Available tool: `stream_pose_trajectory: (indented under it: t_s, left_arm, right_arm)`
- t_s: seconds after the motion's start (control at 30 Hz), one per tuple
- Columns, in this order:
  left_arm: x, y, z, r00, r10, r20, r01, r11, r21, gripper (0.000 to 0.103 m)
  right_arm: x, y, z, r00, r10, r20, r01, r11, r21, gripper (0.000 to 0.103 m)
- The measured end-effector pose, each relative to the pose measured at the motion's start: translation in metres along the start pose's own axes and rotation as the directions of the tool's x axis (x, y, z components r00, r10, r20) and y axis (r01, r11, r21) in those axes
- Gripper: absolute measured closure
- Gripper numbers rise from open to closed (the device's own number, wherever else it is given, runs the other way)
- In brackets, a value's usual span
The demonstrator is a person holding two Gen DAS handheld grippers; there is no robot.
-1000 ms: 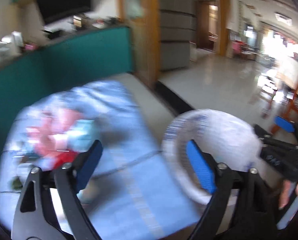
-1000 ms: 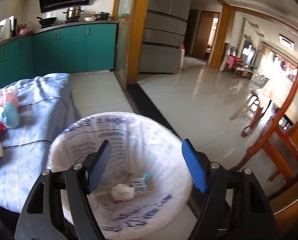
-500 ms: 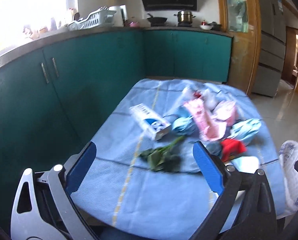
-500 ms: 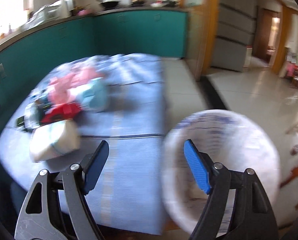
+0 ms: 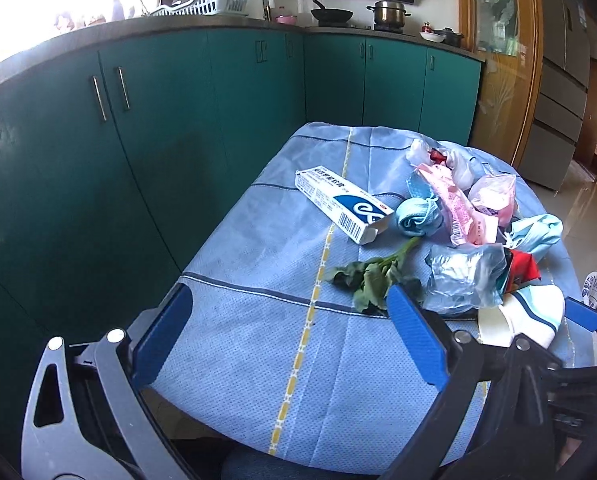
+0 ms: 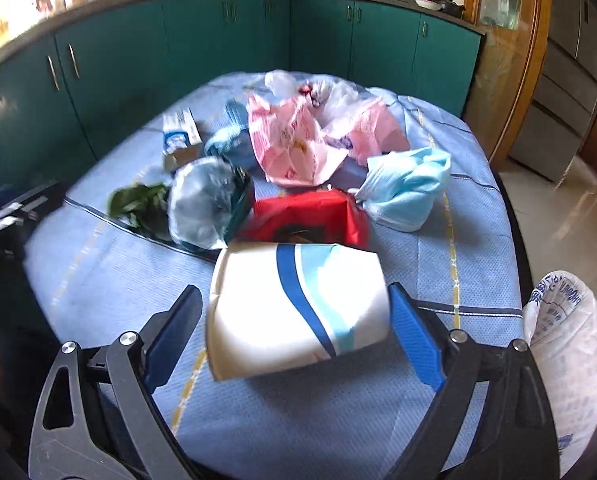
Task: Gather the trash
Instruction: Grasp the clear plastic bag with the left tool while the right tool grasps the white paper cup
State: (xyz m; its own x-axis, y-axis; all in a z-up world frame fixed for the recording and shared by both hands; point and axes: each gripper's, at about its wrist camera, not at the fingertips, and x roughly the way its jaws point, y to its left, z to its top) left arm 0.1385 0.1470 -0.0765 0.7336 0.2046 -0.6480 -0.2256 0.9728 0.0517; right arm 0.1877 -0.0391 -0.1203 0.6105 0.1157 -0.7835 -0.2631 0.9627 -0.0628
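Observation:
A pile of trash lies on the blue-clothed table (image 5: 258,320). It holds a toothpaste box (image 5: 338,204), a balled blue mask (image 5: 416,218), pink bags (image 6: 294,140), wilted green leaves (image 5: 374,276), crumpled clear plastic (image 6: 206,208), a red wrapper (image 6: 310,220) and a light blue mask (image 6: 406,188). A white paper cup (image 6: 298,312) with a blue stripe lies on its side at the near edge. My right gripper (image 6: 294,338) is open, its fingers on either side of the cup. Near the table's front left, my left gripper (image 5: 290,344) is open over bare cloth.
A bin lined with a printed white bag (image 6: 566,320) stands just right of the table. Teal cabinets (image 5: 158,140) run along the left and back, close to the table's edge. Shiny tiled floor (image 6: 558,188) lies to the right.
Both grippers have swung left from the bin to the table. The right one has come up to the paper cup, which now lies between its open fingers.

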Motion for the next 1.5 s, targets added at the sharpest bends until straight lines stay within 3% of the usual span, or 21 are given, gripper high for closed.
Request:
stream_pose_trajectory:
  t_s: [0.23, 0.7, 0.87, 1.03, 1.1, 1.13, 1.2, 1.3, 1.5]
  left_arm:
    - [0.010, -0.003, -0.004, 0.999, -0.047, -0.026, 0.047, 0.999, 0.002, 0.005]
    - [0.004, -0.034, -0.007, 0.993, -0.113, -0.038, 0.116, 0.990, 0.076, 0.005]
    - [0.015, -0.052, 0.002, 0.968, -0.237, -0.077, 0.241, 0.969, 0.050, 0.005]
    - [0.038, -0.104, 0.005, 0.931, -0.329, -0.156, 0.351, 0.926, 0.142, 0.005]
    - [0.044, -0.116, 0.002, 0.929, -0.329, -0.171, 0.356, 0.921, 0.158, 0.006]
    - [0.047, -0.119, 0.000, 0.931, -0.322, -0.174, 0.349, 0.922, 0.166, 0.008]
    - [0.052, -0.122, -0.005, 0.928, -0.319, -0.191, 0.352, 0.920, 0.170, 0.031]
    - [0.050, -0.114, -0.007, 0.925, -0.331, -0.187, 0.359, 0.921, 0.148, 0.042]
    - [0.033, -0.088, -0.013, 0.931, -0.324, -0.166, 0.344, 0.932, 0.113, 0.048]
  right_arm:
    - [-0.005, -0.022, -0.008, 0.999, 0.035, -0.012, -0.034, 0.998, 0.045, 0.013]
    - [-0.029, -0.070, -0.021, 0.995, -0.100, 0.008, 0.100, 0.995, 0.020, 0.014]
    - [-0.034, -0.081, -0.022, 0.993, -0.117, 0.009, 0.116, 0.991, 0.060, 0.013]
    - [-0.045, -0.094, -0.024, 0.990, -0.137, 0.013, 0.136, 0.987, 0.082, 0.013]
    - [-0.048, -0.099, -0.024, 0.990, -0.143, 0.017, 0.140, 0.985, 0.097, 0.013]
    - [-0.051, -0.103, -0.024, 0.989, -0.143, 0.022, 0.140, 0.984, 0.111, 0.013]
    - [-0.053, -0.109, -0.023, 0.989, -0.145, 0.026, 0.140, 0.980, 0.144, 0.013]
    - [-0.047, -0.113, -0.021, 0.993, -0.115, 0.009, 0.111, 0.974, 0.200, 0.013]
    - [-0.021, -0.105, -0.017, 0.998, -0.027, -0.057, 0.042, 0.954, 0.296, 0.013]
